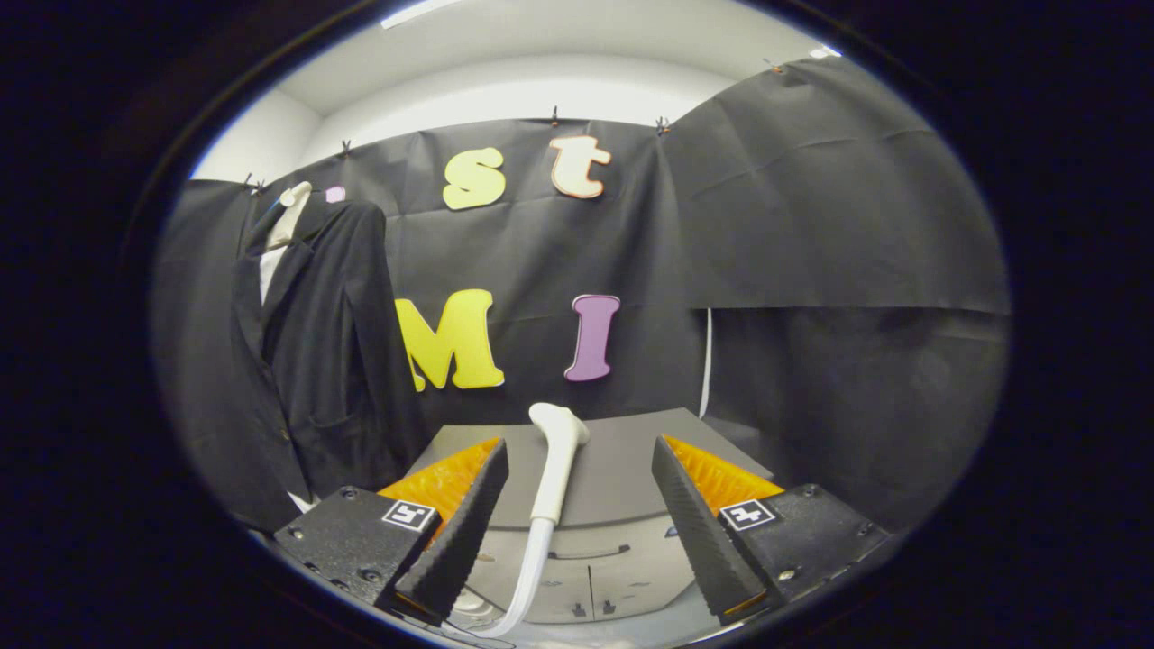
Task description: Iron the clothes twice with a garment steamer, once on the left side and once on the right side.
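— Two fingers of the gripper stand wide apart, with nothing clamped between them. What sits in the gap?

— White garment steamer head, upright on its handle, resting on the grey cabinet top. It stands between the fingers, nearer the left one, but touches neither. Its white hose curves down from the handle in front of the cabinet.

— And the clothes?

— One dark suit jacket hangs on a pale hanger against the black cloth wall, well off to the left, beyond the left finger. A white shirt shows at its open collar. The jacket's hem drops beside the cabinet's left edge.

— Anything else on the cabinet?

— Drawer fronts show below the top, between the fingers. A thin white cord hangs down the wall behind the cabinet's right corner.
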